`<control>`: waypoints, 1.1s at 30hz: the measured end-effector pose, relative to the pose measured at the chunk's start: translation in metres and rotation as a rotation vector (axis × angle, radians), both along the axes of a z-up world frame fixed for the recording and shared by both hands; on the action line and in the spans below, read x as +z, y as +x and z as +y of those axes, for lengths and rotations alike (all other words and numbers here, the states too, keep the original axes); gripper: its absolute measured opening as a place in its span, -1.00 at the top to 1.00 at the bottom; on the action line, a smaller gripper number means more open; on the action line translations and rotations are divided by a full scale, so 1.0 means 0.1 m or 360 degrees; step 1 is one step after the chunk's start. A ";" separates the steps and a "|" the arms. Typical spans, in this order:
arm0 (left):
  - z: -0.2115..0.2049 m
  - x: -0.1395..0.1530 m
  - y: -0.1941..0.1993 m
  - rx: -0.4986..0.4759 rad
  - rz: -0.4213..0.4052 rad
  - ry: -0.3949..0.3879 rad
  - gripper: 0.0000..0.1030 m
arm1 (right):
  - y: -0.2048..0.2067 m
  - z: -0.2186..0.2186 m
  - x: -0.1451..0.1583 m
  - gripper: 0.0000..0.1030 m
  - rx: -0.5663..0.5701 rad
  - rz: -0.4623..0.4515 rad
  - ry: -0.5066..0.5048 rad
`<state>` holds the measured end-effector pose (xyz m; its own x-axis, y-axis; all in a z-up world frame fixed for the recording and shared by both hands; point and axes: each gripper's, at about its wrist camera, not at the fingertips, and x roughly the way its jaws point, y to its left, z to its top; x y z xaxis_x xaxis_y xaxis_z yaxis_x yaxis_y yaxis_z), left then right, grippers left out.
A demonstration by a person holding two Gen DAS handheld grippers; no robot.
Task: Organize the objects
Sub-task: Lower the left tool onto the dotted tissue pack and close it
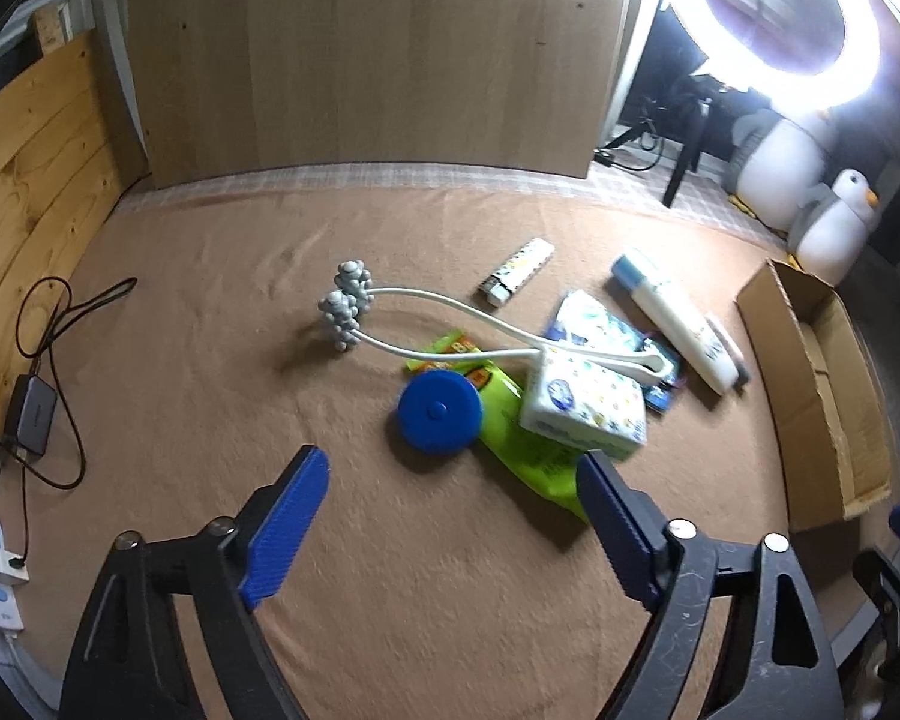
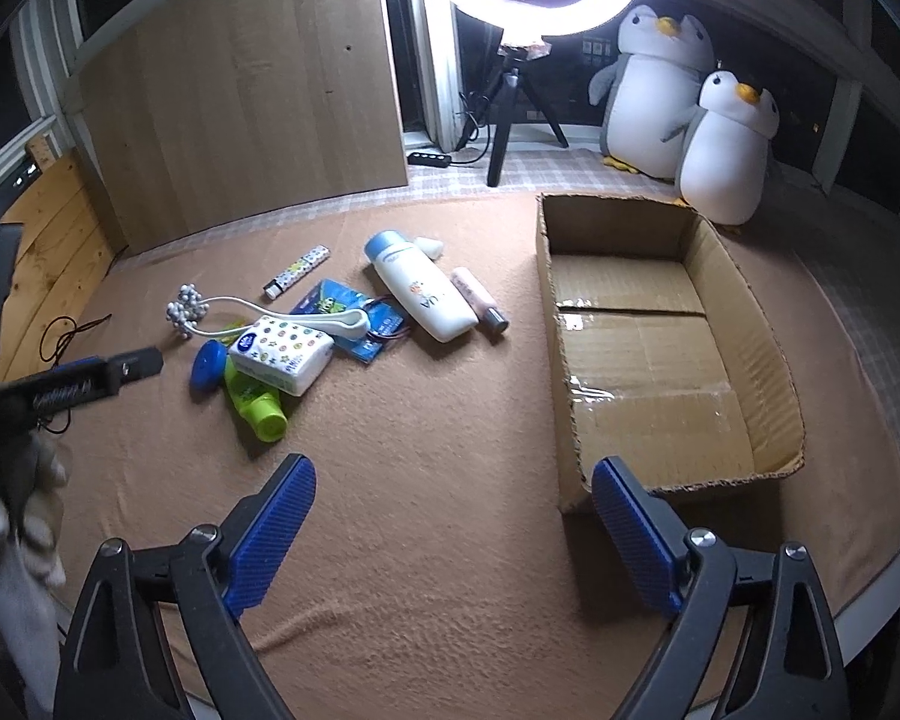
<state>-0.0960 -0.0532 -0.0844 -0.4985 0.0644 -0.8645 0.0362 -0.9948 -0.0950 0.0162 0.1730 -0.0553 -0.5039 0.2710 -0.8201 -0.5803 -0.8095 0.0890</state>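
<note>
Nearest, the left gripper (image 1: 453, 531) hangs spread and empty with the blue disc (image 1: 440, 412) at twelve o'clock, likely first pick for the cardboard box (image 2: 768, 324); right gripper (image 2: 453, 534) likewise spread.

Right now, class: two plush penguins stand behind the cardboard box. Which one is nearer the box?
The smaller penguin, on the right. It stands almost at the far corner of the cardboard box, while the bigger penguin sits behind it, further left.
</note>
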 end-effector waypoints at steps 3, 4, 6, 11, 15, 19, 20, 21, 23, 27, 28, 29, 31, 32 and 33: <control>-0.05 -0.08 -0.13 0.0002 -0.0040 0.0035 -0.41 | 0.03 0.03 -0.03 -0.77 -0.0016 -0.0010 -0.0006; -0.07 -0.11 -0.20 0.0005 -0.0058 0.0059 -0.35 | 0.04 0.04 -0.03 -0.77 -0.0019 -0.0013 -0.0005; -0.06 -0.16 -0.29 0.0003 -0.0080 0.0092 -0.27 | 0.05 0.04 -0.04 -0.77 -0.0021 -0.0019 -0.0005; 0.04 -0.29 -0.53 -0.0051 -0.0129 0.0197 -0.05 | 0.07 0.05 -0.06 -0.77 -0.0028 -0.0035 0.0006; 0.14 -0.35 -0.69 -0.0079 -0.0158 0.0257 0.03 | 0.10 0.07 -0.08 -0.77 -0.0037 -0.0046 0.0009; 0.30 -0.38 -0.83 -0.0129 -0.0172 0.0241 0.03 | 0.14 0.09 -0.09 -0.77 -0.0052 -0.0054 0.0009; 0.34 -0.40 -0.87 -0.0139 -0.0181 0.0239 0.03 | 0.15 0.10 -0.09 -0.77 -0.0057 -0.0054 0.0009; 0.38 -0.43 -0.90 -0.0148 -0.0193 0.0238 0.03 | 0.17 0.11 -0.09 -0.77 -0.0062 -0.0052 0.0009; 0.43 -0.47 -0.95 -0.0173 -0.0219 0.0248 0.06 | 0.19 0.14 -0.09 -0.77 -0.0078 -0.0051 0.0008; 0.60 -0.58 -0.97 -0.0267 -0.0267 0.0217 0.11 | 0.24 0.19 -0.09 -0.77 -0.0102 -0.0049 0.0004; 0.66 -0.61 -0.95 -0.0297 -0.0269 0.0199 0.11 | 0.25 0.20 -0.09 -0.77 -0.0107 -0.0048 0.0002; 0.72 -0.63 -0.93 -0.0332 -0.0273 0.0196 0.11 | 0.26 0.21 -0.09 -0.77 -0.0114 -0.0047 0.0000; 0.82 -0.65 -0.88 -0.0383 -0.0271 0.0206 0.11 | 0.27 0.23 -0.09 -0.77 -0.0125 -0.0048 -0.0002; 0.88 -0.65 -0.85 -0.0416 -0.0263 0.0202 0.11 | 0.27 0.23 -0.09 -0.77 -0.0128 -0.0048 -0.0003; 0.91 -0.66 -0.83 -0.0442 -0.0259 0.0197 0.11 | 0.28 0.24 -0.10 -0.77 -0.0130 -0.0046 -0.0003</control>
